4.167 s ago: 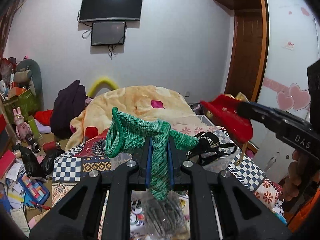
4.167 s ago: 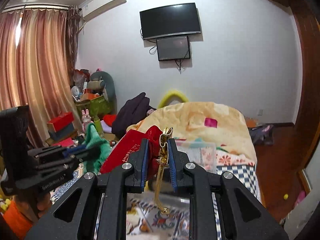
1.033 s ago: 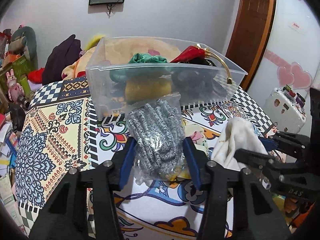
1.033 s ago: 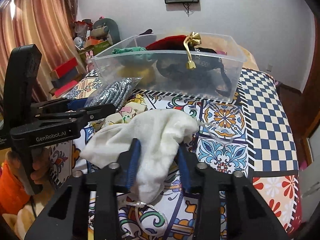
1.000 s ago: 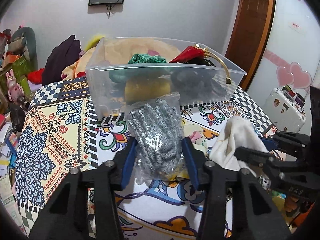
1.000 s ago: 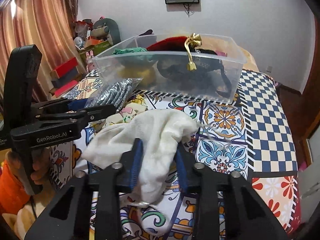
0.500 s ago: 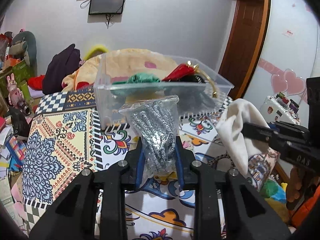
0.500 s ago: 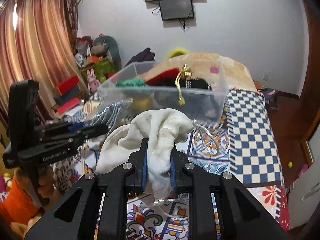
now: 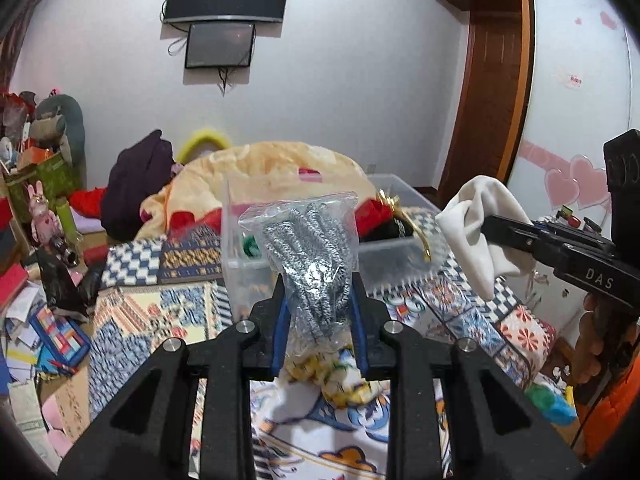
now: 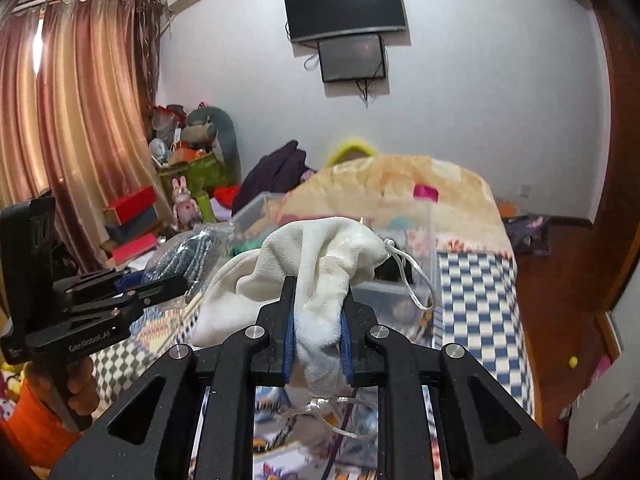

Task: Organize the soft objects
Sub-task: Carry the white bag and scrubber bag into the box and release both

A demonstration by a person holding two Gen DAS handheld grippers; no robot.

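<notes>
Left hand-held gripper (image 9: 318, 320) clamped a crinkly clear plastic bag of grey speckled knit gloves (image 9: 310, 264), raised over the patterned bedspread (image 9: 160, 320), in front of the clear plastic bin (image 9: 384, 248). Right hand-held gripper (image 10: 317, 340) pinched a soft, fleecy white drawstring pouch (image 10: 316, 276), its shiny cord dangling.
</notes>
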